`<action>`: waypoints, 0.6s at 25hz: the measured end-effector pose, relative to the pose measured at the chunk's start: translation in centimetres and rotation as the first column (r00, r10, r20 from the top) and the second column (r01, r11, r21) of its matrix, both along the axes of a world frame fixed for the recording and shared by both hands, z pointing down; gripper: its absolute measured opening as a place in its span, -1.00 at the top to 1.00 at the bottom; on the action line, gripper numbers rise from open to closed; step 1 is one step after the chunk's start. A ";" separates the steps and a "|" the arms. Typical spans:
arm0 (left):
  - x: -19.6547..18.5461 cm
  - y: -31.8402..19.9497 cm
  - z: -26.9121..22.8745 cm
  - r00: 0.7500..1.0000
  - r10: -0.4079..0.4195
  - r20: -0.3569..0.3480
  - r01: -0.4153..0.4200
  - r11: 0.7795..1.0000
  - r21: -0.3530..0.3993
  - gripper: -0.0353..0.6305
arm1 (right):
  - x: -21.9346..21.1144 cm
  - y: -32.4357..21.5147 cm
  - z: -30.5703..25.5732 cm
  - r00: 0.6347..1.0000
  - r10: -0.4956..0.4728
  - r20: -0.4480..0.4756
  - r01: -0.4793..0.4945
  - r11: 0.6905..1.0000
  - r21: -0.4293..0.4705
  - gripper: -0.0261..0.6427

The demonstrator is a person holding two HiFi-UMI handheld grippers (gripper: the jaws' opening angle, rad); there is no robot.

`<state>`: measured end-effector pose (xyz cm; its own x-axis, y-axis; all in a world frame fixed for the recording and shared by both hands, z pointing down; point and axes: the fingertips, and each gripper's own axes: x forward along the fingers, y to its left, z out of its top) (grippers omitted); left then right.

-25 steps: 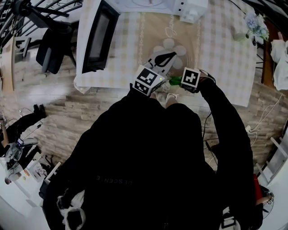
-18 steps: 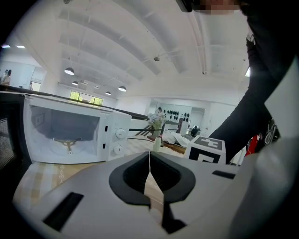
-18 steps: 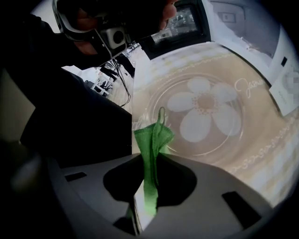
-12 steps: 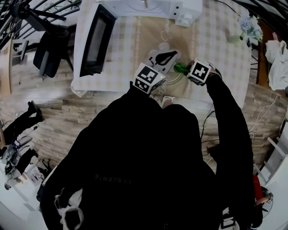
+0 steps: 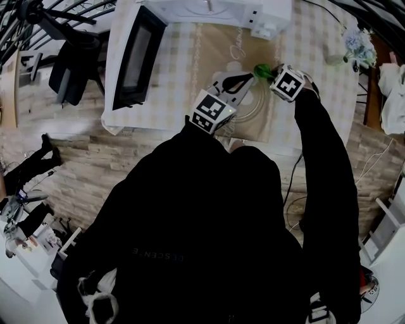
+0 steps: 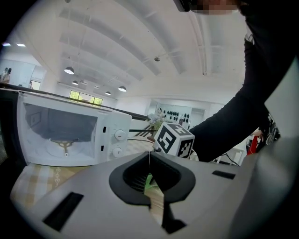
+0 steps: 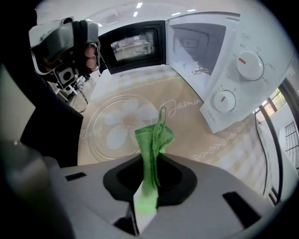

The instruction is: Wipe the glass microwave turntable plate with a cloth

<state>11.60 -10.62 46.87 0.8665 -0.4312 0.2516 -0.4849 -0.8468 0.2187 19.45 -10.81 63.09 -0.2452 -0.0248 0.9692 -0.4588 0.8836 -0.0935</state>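
The clear glass turntable plate (image 7: 100, 135) lies flat on a beige flower-print mat, in front of the open microwave. My right gripper (image 7: 152, 161) is shut on a green cloth (image 7: 152, 140), whose free end sticks out over the plate's right edge. In the head view the cloth (image 5: 261, 69) shows at the plate's (image 5: 254, 105) far right side. My left gripper (image 5: 247, 76) hovers over the plate's left part, jaws closed tip to tip with nothing seen between them. The right gripper view shows the left gripper (image 7: 65, 39) above the plate's far rim.
The white microwave (image 5: 209, 9) stands at the table's far edge, its dark door (image 5: 136, 54) swung open to the left. In the left gripper view its cavity (image 6: 65, 135) holds only the roller ring. The mat (image 7: 187, 140) lies on a checked tablecloth. A small flower vase (image 5: 354, 31) stands at far right.
My right gripper has carried the green cloth away from me, from the plate's near edge to its far right side. The left gripper has stayed almost in place.
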 end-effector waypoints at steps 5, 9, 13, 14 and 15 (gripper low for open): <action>-1.1 -0.4 0.6 0.999 -0.032 0.014 0.032 0.999 -0.013 0.83 | -0.6 -0.7 2.1 1.000 -0.029 -0.010 0.029 1.000 0.006 0.72; -1.7 -0.5 0.9 0.999 -0.051 0.019 0.051 0.998 -0.022 0.83 | -1.2 1.7 3.6 0.999 -0.033 -0.004 0.032 0.991 -0.127 0.72; -2.0 -0.7 1.3 0.998 -0.059 0.024 0.060 0.998 -0.028 0.83 | -1.4 3.3 3.8 0.999 -0.037 -0.012 0.034 0.981 -0.192 0.72; -2.0 -0.8 1.3 0.998 -0.061 0.024 0.062 0.998 -0.029 0.83 | -1.6 3.4 3.7 0.999 -0.043 -0.006 0.041 0.979 -0.197 0.72; -2.0 -0.8 1.4 0.998 -0.062 0.024 0.062 0.998 -0.029 0.83 | -1.8 3.6 3.6 0.999 -0.049 0.006 0.049 0.979 -0.200 0.72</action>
